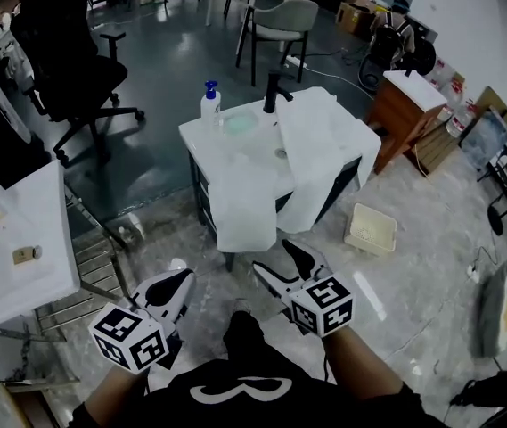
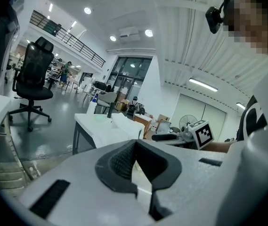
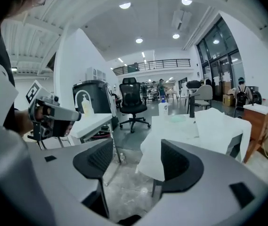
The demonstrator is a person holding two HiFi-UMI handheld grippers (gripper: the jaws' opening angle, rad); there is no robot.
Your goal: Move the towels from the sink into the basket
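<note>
Short of the sink, the left hand-held gripper has its jaws together and the right hand-held gripper has them apart, both empty. Towels drape the sink, with the basket on the floor beside it. This looks like the approach; next, reach a hanging edge and clamp it.

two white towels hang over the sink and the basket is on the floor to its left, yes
No: the basket sits on the floor to the right of the sink, as the head view shows. Two white towels do hang over the sink.
</note>
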